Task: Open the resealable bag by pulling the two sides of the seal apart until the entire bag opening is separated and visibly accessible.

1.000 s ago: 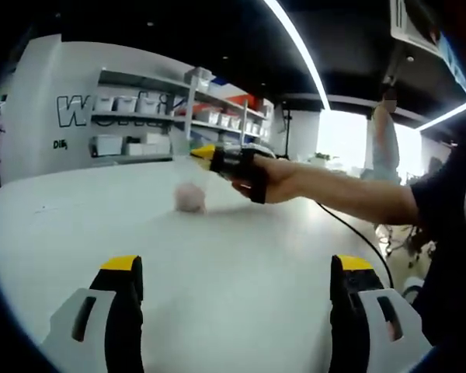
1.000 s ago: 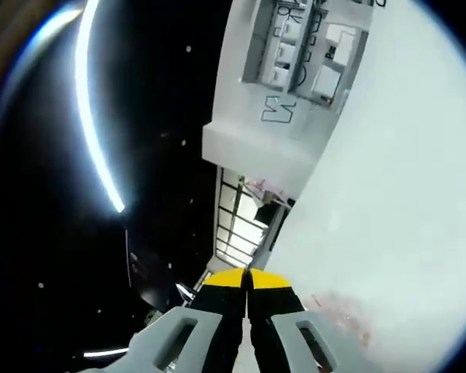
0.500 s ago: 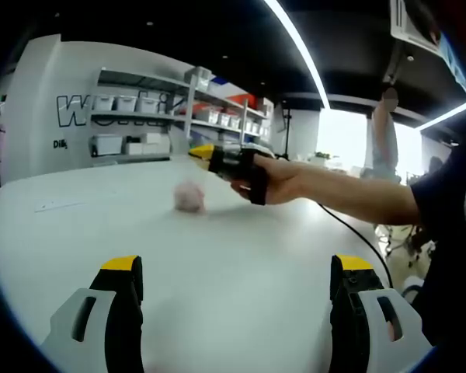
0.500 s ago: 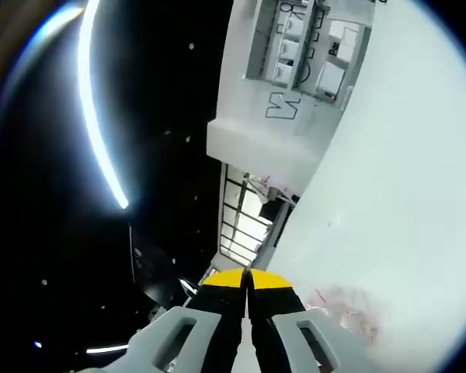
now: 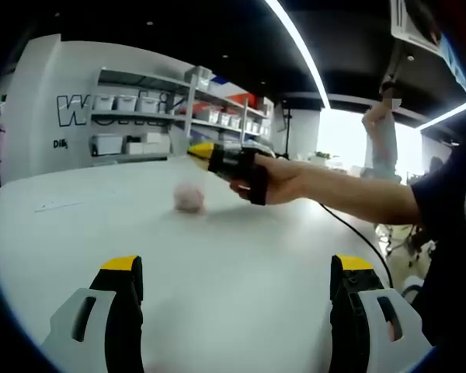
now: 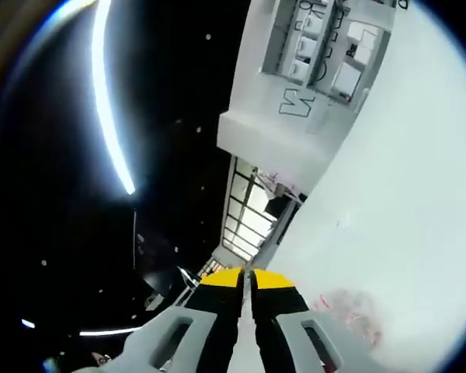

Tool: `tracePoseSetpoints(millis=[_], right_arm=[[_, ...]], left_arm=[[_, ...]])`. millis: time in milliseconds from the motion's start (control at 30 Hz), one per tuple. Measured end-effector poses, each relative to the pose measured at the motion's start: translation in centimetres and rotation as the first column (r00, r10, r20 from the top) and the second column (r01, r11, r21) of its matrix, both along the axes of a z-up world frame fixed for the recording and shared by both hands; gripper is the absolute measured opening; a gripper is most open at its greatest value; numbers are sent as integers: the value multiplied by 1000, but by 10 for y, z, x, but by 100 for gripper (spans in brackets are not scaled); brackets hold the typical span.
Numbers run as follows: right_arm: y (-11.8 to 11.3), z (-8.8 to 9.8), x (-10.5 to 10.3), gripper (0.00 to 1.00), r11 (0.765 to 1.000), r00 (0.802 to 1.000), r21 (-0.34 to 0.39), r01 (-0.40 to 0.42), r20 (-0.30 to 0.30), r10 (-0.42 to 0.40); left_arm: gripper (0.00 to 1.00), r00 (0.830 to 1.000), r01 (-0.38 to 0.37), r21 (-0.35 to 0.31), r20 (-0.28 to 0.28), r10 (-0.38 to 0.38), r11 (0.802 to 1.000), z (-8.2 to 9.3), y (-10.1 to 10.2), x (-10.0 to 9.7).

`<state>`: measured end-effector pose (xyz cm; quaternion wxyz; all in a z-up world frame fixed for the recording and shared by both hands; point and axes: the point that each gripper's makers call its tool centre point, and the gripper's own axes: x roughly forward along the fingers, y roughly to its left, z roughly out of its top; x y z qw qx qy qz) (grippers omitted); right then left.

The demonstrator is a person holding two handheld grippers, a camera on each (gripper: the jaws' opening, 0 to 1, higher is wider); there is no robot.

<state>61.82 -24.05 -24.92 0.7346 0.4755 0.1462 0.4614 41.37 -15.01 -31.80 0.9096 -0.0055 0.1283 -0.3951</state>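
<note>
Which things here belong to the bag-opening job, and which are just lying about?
Belongs to the job:
- bag, pinkish, lying on the table
- left tongs, wide open
- right tongs, shut
- hand holding the right tongs

Just lying about:
- shelves with boxes
- black cable
- ceiling light

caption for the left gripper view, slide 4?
Open left tongs wait over the white table; right tongs, hand-held, hover by a pinkish bag.
</note>
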Motion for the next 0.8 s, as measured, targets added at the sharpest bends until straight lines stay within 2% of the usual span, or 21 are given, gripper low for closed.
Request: tracePoseSetpoints(millis=[67,367,700,800], right_arm=[[0,3,-1,5,1000,1000,19,-9,-5,10],[2,2,-9,3,1000,1000,12,-19,-6,19],[2,1,-7,2,1000,1000,-11,-24,-3,24],[1,-2,-8,2,999,1000,-44,-22,11,23]], left_arm=[[100,1000,0,0,-1,0,1000,0,0,0],[100,1000,1,1,-1,-1,1000,0,-1,-2],[100,1000,6,-2,1,-6,1000,3,-2,-1],[100,1000,7,1,2,-7,1000,3,-2,-1]])
